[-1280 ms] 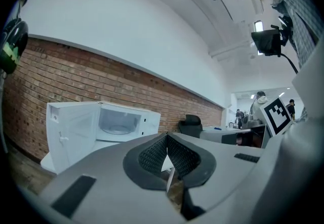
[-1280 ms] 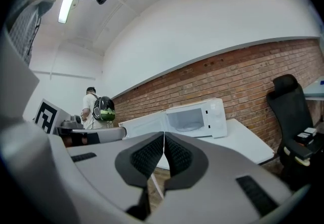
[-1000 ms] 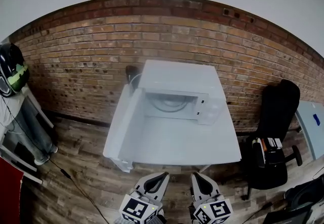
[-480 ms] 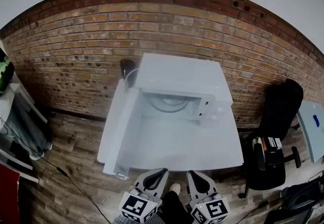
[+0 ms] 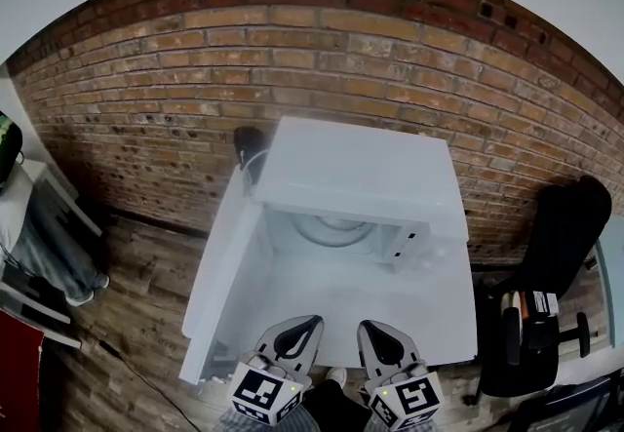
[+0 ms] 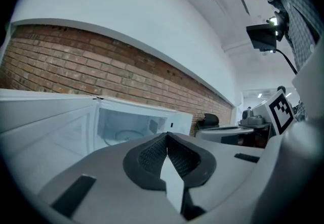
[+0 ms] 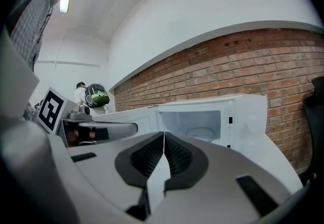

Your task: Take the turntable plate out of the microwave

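The round, pale turntable plate point(image 5: 331, 229) lies flat inside the open white microwave point(image 5: 361, 167). The left gripper point(image 5: 304, 328) and right gripper point(image 5: 375, 331) have their jaws pressed together, empty.

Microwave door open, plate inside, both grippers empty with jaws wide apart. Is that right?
One slip: the jaws are not apart. The left gripper and right gripper are both shut and empty, as each gripper view shows. The microwave door is open and the plate sits inside.
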### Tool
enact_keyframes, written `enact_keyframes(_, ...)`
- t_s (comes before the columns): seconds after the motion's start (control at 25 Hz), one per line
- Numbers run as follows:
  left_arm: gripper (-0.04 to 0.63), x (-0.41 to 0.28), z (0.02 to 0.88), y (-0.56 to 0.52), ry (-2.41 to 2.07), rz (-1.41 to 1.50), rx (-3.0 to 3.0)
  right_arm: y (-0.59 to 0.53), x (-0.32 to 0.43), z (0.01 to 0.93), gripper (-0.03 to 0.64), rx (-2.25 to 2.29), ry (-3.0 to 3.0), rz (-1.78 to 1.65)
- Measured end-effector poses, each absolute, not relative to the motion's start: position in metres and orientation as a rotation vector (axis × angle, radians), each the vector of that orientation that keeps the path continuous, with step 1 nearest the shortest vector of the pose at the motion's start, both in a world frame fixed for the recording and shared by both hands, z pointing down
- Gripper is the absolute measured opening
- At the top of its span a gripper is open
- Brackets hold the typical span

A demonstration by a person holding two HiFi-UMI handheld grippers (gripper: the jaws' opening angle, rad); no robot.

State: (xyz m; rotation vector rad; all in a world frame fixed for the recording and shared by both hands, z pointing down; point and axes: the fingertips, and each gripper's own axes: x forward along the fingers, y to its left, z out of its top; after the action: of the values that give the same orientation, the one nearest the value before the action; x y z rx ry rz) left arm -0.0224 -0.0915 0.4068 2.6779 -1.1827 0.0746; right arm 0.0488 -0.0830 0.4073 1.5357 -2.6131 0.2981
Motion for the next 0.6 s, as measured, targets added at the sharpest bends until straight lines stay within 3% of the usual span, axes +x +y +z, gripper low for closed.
enact_keyframes(0.6,0.009,0.012,0.423,-0.191,-1.297,0.105,2.536,-0.197,0.085,0.435,0.018,1.363,-2.664,0.401)
